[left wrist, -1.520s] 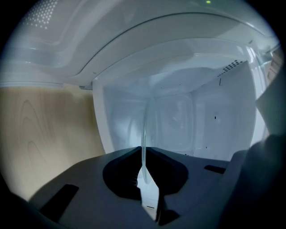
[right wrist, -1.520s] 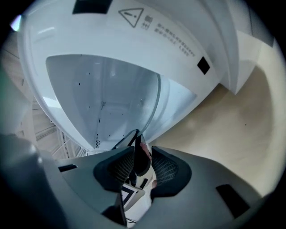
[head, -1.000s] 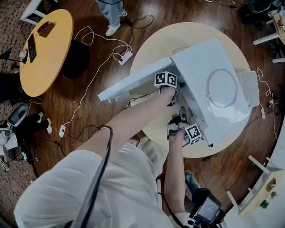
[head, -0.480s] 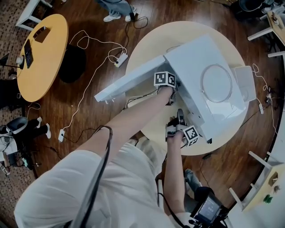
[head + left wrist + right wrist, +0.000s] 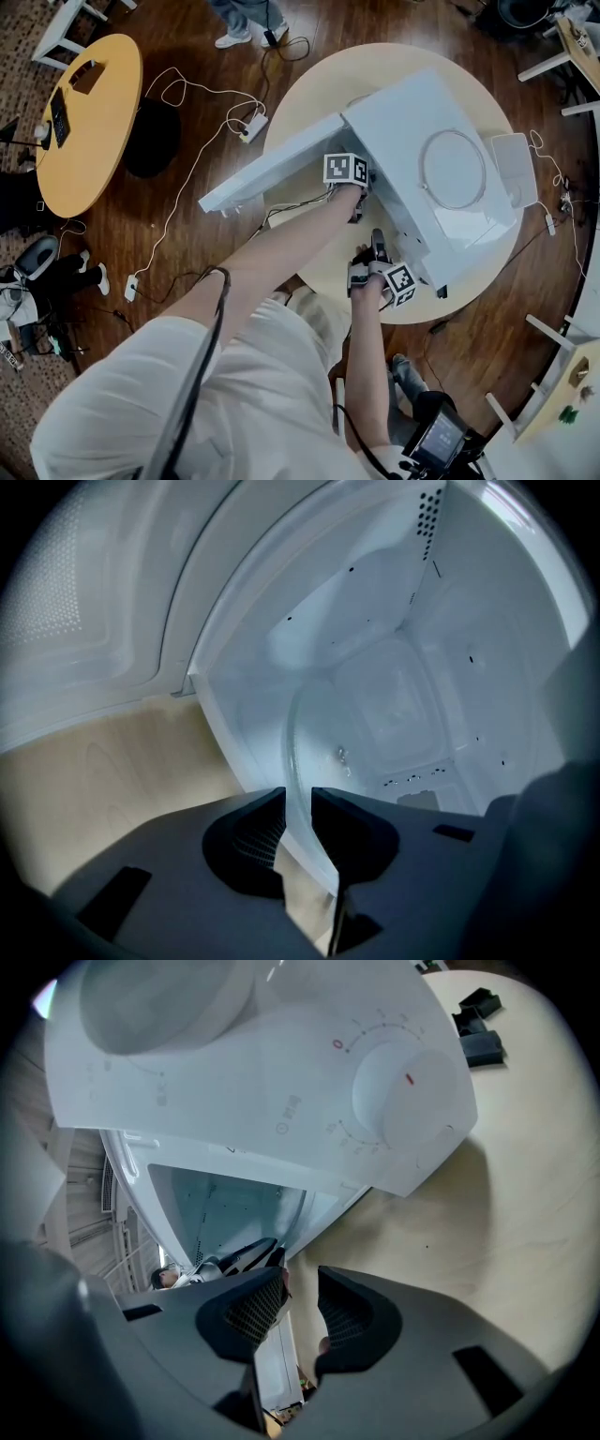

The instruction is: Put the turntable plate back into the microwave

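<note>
The right gripper (image 5: 377, 242) now sits slightly further along the front of the microwave (image 5: 412, 141), nearer its control-panel corner. The head view has swung, so the microwave and the worktop (image 5: 309, 94) lie further left in it. The bystander's shoes (image 5: 230, 39) have moved toward the upper edge.

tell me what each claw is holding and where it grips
The left claw grips the glass turntable plate by its rim, edge-on at the open microwave. The right claw holds nothing; its jaws stand apart.
</note>
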`<state>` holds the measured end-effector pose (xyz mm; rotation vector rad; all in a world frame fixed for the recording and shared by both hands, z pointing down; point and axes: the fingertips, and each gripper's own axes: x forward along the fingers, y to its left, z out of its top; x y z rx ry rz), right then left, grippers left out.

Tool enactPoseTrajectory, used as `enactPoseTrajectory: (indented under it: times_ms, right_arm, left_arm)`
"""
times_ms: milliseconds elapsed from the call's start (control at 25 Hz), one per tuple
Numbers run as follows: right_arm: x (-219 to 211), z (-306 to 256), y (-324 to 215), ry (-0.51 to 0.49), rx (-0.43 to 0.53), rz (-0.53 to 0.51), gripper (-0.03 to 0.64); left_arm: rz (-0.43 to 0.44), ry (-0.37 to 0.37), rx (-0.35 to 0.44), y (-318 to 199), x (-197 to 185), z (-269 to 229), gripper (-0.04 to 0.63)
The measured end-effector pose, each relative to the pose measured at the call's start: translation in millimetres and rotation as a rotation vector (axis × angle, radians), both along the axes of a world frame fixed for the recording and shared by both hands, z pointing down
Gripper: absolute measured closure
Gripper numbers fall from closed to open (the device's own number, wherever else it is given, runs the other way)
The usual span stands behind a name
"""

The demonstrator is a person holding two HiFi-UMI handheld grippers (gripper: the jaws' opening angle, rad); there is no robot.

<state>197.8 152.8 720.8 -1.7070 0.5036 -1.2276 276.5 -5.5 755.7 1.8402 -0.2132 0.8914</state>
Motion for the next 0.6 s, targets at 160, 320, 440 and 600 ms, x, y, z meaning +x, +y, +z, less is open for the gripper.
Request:
enactPoseTrajectory:
  times_ms: [160, 320, 440, 600]
  right_arm:
    - [-1.4, -0.2, 1.8, 0.01, -0.018, -0.019, 0.518]
    - [-6.2, 3.2, 5.3, 0.014, -0.053, -0.041, 0.518]
    - [-10.4, 2.1, 7.2, 0.019, -0.076, -0.057, 0.518]
    - [-17.2, -4.1, 9.6, 0.046, -0.103, -0.071, 0.518]
  left_arm:
    - [-0.024, 0.012, -0.014, 1.6, -4.0, -2.9, 0.526]
    - [-0.033, 0.022, -0.022, 3.0, -12.6, -5.7, 0.526]
    - [-0.03, 0.022, -0.033, 6.1, -25.3, -6.1, 0.526]
    - [-0.017, 0.04, -0.046, 12.2, -45.8, -8.9, 0.526]
